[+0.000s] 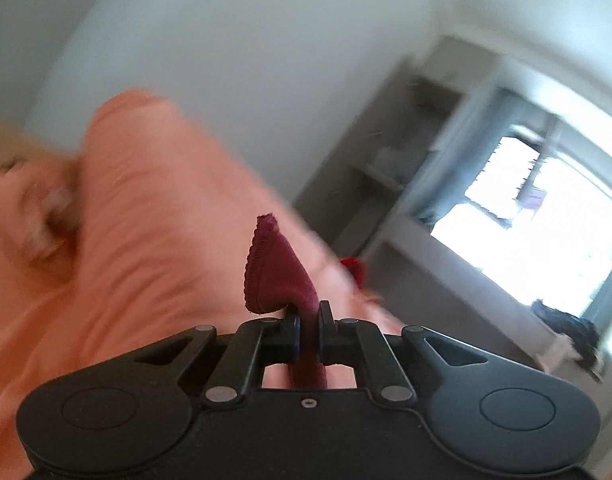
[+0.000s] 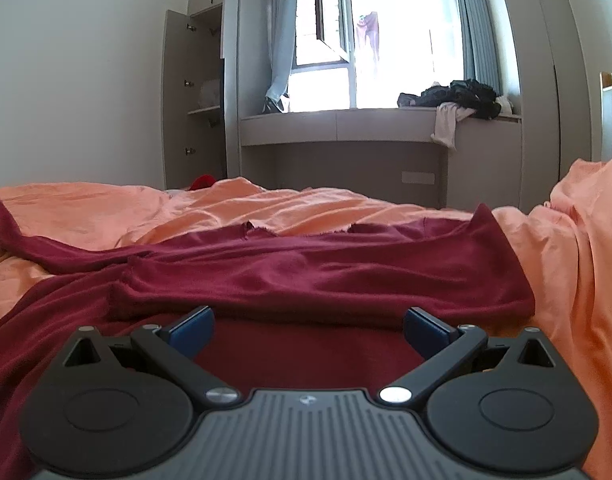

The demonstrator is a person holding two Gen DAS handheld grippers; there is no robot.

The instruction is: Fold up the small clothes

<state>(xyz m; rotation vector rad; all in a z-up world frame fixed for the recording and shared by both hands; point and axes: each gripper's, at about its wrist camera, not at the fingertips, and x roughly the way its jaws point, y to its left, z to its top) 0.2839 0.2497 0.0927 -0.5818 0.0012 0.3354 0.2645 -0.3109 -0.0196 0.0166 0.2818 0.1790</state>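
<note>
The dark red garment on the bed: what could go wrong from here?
1. The left gripper pinches only a small edge of the garment; the cloth may slip out.
2. The right gripper is open and holds nothing, so the spread garment may drag and bunch on the bedsheet.

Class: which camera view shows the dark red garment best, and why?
The right wrist view: the dark red garment lies spread across the orange bedsheet. The left wrist view shows only a pinched fold of it between the left tongs.

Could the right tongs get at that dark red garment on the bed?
Probably yes: the right tongs stand open just above the garment, with nothing between them.
</note>
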